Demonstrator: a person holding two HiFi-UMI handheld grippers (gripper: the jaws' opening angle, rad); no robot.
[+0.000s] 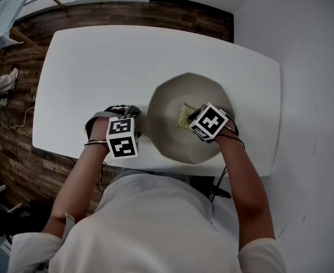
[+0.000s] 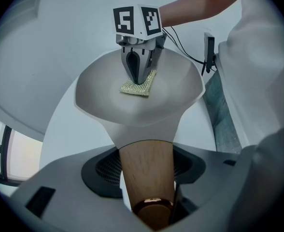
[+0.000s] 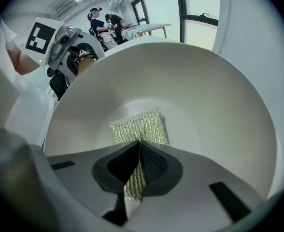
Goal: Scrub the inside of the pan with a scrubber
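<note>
My left gripper (image 2: 147,190) is clamped on the wooden handle (image 2: 146,153), whose capped end is partly cut off at the bottom edge. My right gripper (image 3: 138,153) pinches the scrubber (image 3: 137,124). The scrubber's near end is buried between the pads, and the rest lies against the inside of the pan (image 3: 214,91). From the head view only a corner of the scrubber shows beside the marker cube (image 1: 209,122). The pan sits on a white table (image 1: 99,61). Far off, people (image 3: 101,23) are too small to read.
</note>
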